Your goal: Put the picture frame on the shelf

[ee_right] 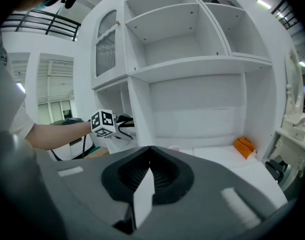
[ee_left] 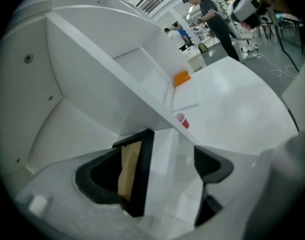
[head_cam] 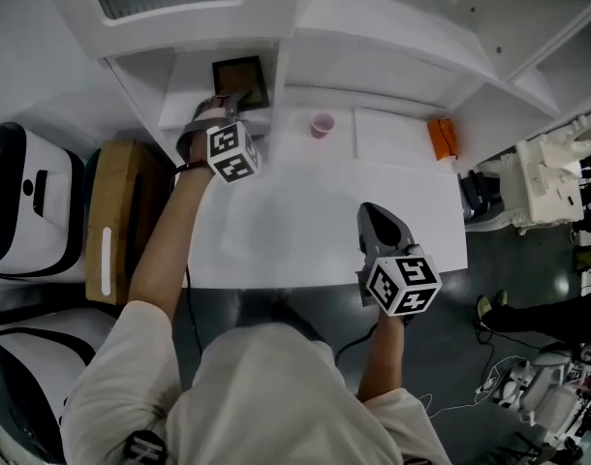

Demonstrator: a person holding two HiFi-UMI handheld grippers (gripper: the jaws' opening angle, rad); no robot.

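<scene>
Left claw [ee_left: 165,171] released; picture frame [ee_left: 138,176] upright in the shelf [head_cam: 191,93] bay.
I judge the frame edge-on between its jaws, hugging the left one; right claw [ee_right: 148,166] clenched empty, well back from the frame.

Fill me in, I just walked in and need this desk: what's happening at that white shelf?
A person works with a handheld gripper in each hand. The left gripper reaches into the left compartment of the shelf, jaws wide apart. The picture frame stands upright in there between them, close to one jaw and not squeezed. The right gripper hangs shut and empty over the desk. The frame looks placed.
</scene>
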